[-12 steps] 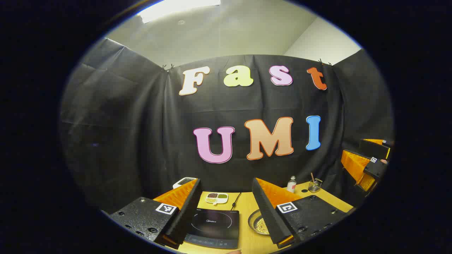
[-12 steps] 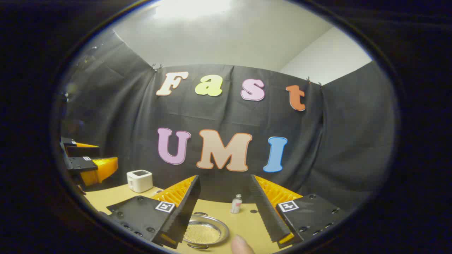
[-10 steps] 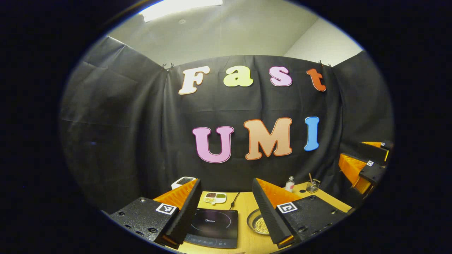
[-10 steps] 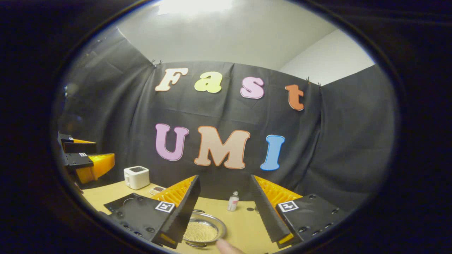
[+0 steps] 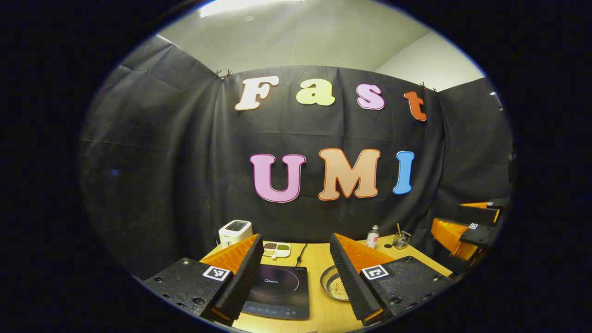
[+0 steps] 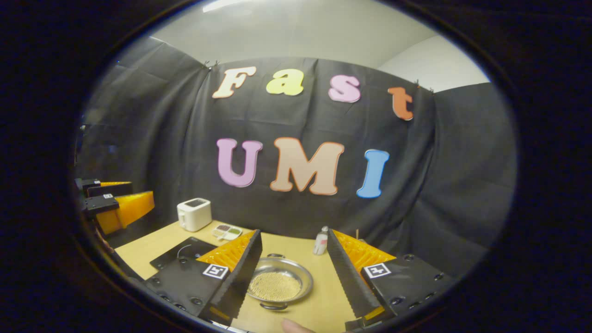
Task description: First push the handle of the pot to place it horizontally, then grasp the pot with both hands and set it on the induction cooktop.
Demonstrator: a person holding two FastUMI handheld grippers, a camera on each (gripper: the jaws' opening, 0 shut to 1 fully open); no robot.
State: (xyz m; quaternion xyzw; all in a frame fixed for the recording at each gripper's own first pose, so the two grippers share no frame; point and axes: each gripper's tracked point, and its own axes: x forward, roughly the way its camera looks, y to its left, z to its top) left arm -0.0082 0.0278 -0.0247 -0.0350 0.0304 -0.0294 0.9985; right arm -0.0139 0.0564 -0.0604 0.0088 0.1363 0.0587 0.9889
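Pot, shallow steel w/ grain inside, sat on the table just right of the induction cooktop, one loop handle facing the right gripper. Looked like the approach stage, handle push not yet begun; next move needs a finger tip set vs. that handle. Both grippers hovered above the table, tilted down. Right gripper's jaws apart, left gripper likewise, nothing held.

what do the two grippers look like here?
Both match: the left gripper and the right gripper have black bolted bodies and wedge-shaped fingers with orange ribbed backs and black serrated pads. Each finger base carries a square black-and-white marker.
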